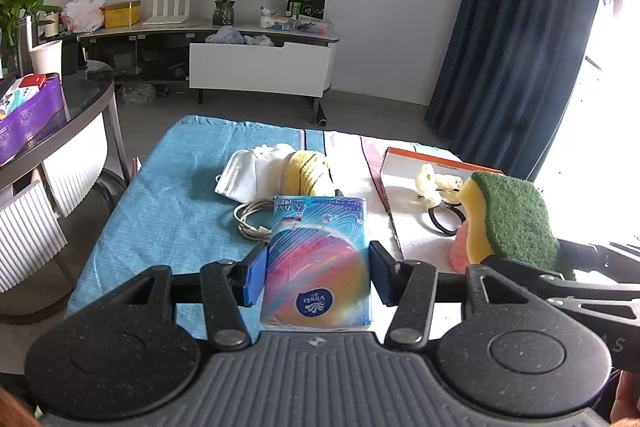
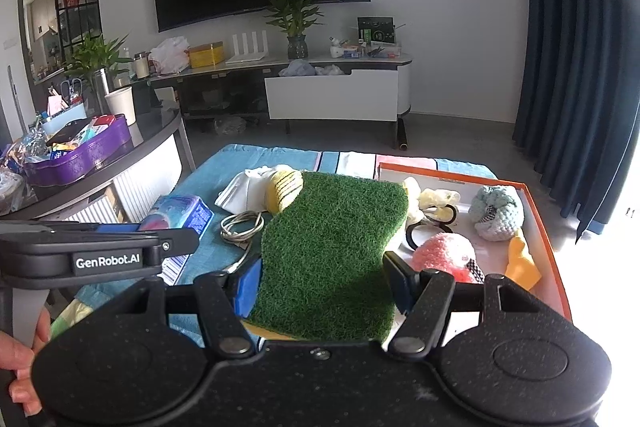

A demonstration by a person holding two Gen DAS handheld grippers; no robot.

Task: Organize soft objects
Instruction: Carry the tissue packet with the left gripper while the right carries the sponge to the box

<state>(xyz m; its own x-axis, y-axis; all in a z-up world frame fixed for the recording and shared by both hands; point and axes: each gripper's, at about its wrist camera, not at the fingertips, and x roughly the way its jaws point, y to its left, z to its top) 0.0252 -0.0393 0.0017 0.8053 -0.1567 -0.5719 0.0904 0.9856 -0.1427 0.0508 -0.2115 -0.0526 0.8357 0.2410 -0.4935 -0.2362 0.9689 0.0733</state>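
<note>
While both held things hung above the towel-covered counter (image 1: 168, 195), the orange-rimmed box (image 2: 540, 211) lay ahead and to the right of both hands, and the right tool (image 2: 324, 287) stood nearer to it, almost at its near-left corner. That tool was clenched on the green-faced sponge (image 2: 336, 251), whose long axis ran forward along the fingers, its far end already over the box's left rim. Further left, the left tool (image 1: 318, 275) gripped the tissue pack (image 1: 320, 259) by its long sides, the pack likewise pointing forward, over the blue towel and short of the box. By my judgement the sponge needed only a short carry rightward, while the pack had to cross more of the counter. Inside the box lay hair ties (image 2: 428, 223) and small knitted pieces
</note>
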